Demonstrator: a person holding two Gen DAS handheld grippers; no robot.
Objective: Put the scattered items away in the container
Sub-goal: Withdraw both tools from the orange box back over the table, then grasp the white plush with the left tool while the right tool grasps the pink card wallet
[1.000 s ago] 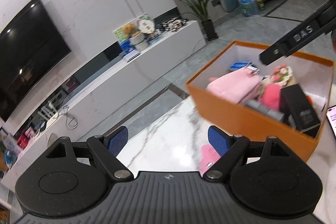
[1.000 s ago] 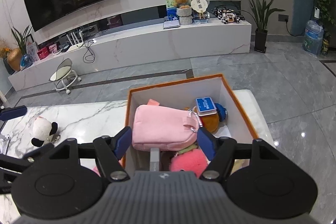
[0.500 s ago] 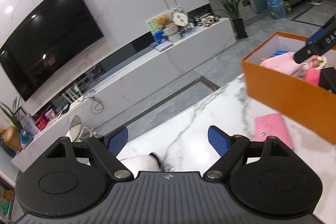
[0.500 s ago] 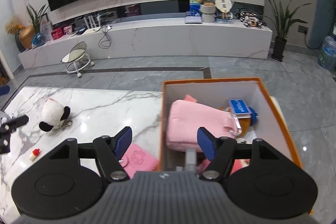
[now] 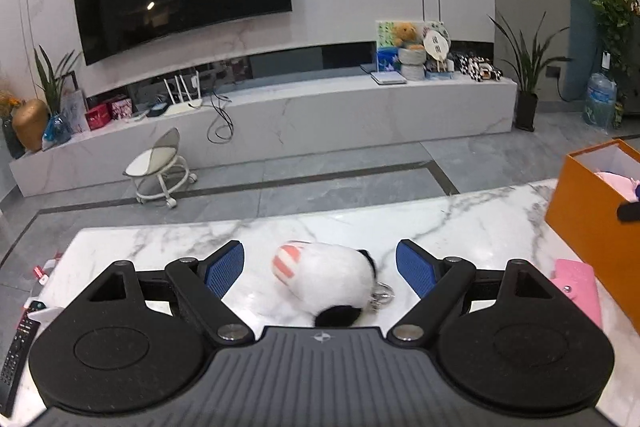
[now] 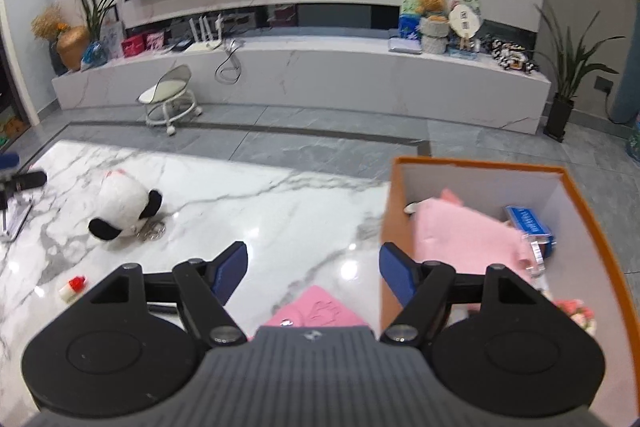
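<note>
A white and black panda plush (image 5: 328,279) with a key ring lies on the marble table (image 5: 480,219). My left gripper (image 5: 320,269) is open around it, and the blue pads stand clear of its sides. The right gripper (image 6: 313,273) hovers over a flat pink wallet (image 6: 316,309) beside the orange box (image 6: 394,227). Its jaws are opening and nothing is pressed between them. The box holds a pink pouch (image 6: 464,239) and a blue card (image 6: 528,223). The plush (image 6: 120,211) also shows at the left of the right wrist view.
A small red-capped item (image 6: 74,287) lies on the table near the plush. A black remote (image 5: 18,351) rests at the table's left edge. The orange box (image 5: 592,219) and the pink wallet (image 5: 576,287) are to the right of the left gripper. Beyond the table stands a low white stool (image 5: 160,167).
The left gripper swung left, away from the box, and levelled out; the panda plush now lies between its fingers. The right gripper shifted left from over the box to above the pink wallet.
</note>
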